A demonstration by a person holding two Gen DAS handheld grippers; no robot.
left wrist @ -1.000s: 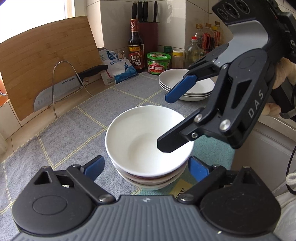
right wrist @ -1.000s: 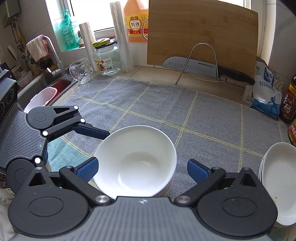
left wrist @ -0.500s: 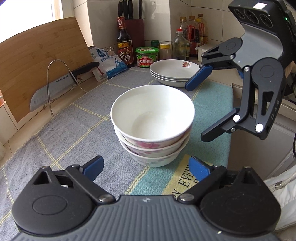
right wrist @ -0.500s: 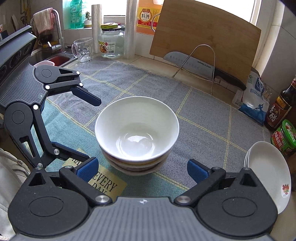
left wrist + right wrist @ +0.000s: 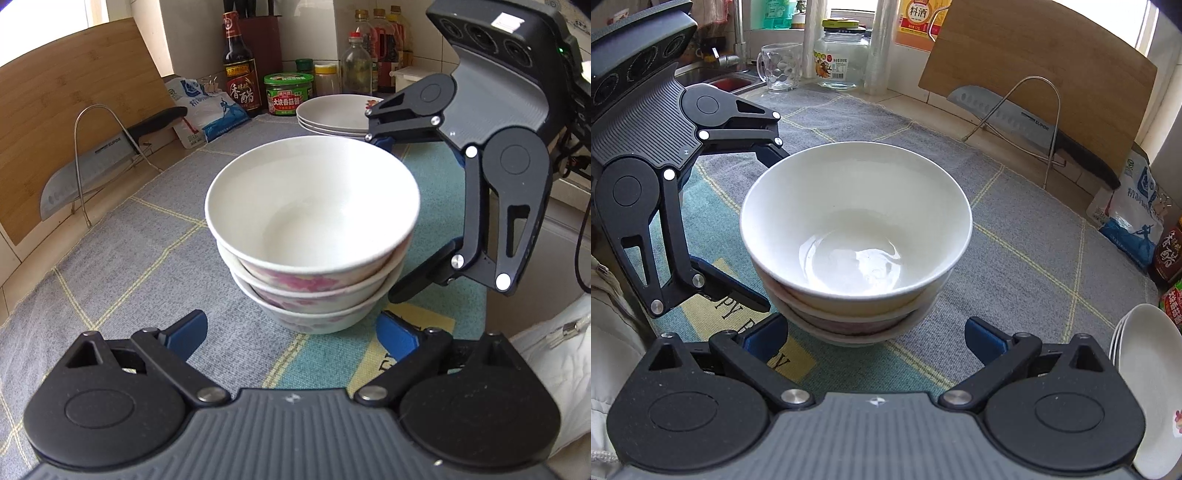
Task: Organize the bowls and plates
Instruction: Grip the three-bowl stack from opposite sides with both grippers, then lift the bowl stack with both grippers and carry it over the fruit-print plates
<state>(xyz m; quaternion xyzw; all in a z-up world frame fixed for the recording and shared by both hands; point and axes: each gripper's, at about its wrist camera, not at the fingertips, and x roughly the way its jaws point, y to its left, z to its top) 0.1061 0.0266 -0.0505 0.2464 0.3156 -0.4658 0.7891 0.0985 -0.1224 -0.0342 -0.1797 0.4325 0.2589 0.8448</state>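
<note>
Three white bowls with pink flower patterns sit nested in a stack on the grey checked mat. My left gripper is open, its blue pads low on either side of the stack's near base. My right gripper is open too and straddles the stack from the opposite side. Each shows in the other's view: the right gripper and the left gripper, with fingers above and below the stack's side. I cannot tell whether any finger touches a bowl. A stack of white plates rests farther along the counter.
A wooden cutting board leans on the wall behind a knife on a wire stand. Sauce bottles, a green-lidded jar and a salt bag line the back. A sink, glass mug and jar are beyond. A person's light clothing is close.
Both grippers have dropped from above the bowl stack to the level of its sides and moved closer. Both stayed open. The bowls have not moved.
</note>
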